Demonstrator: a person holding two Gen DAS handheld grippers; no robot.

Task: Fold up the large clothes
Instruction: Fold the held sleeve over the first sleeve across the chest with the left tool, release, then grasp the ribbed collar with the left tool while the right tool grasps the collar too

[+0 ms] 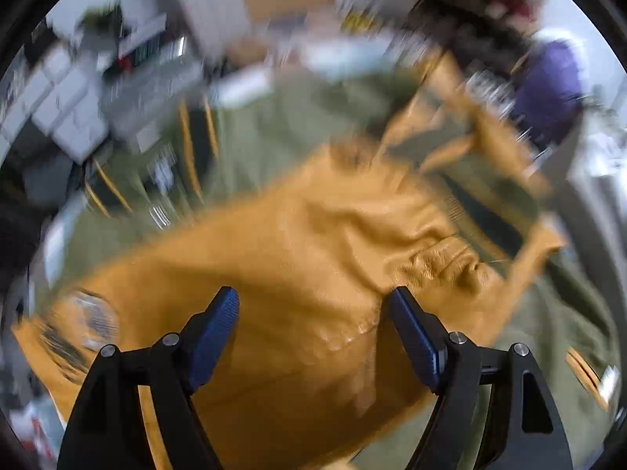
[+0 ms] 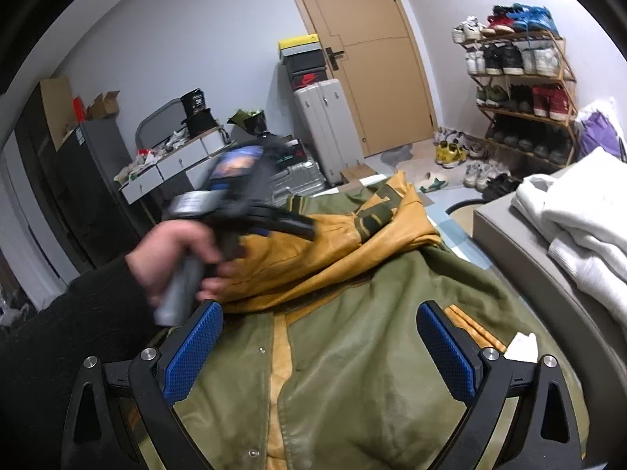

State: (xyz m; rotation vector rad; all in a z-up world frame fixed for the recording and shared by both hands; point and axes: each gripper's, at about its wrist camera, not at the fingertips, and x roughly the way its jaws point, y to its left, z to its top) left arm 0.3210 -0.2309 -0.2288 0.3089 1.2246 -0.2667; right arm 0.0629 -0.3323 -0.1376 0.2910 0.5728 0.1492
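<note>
The olive jacket [image 2: 352, 352] lies spread out, its mustard sleeve [image 2: 313, 258] folded across its upper part. The left gripper [image 1: 313, 309] hangs wide and empty over that sleeve; it should settle before pinching an edge. Nearer the jacket's button placket, the right gripper [image 2: 319, 333] is equally wide and empty. Only the right wrist view shows the person's hand [image 2: 172, 258] gripping the left tool beside the sleeve; the left view is blurred.
</note>
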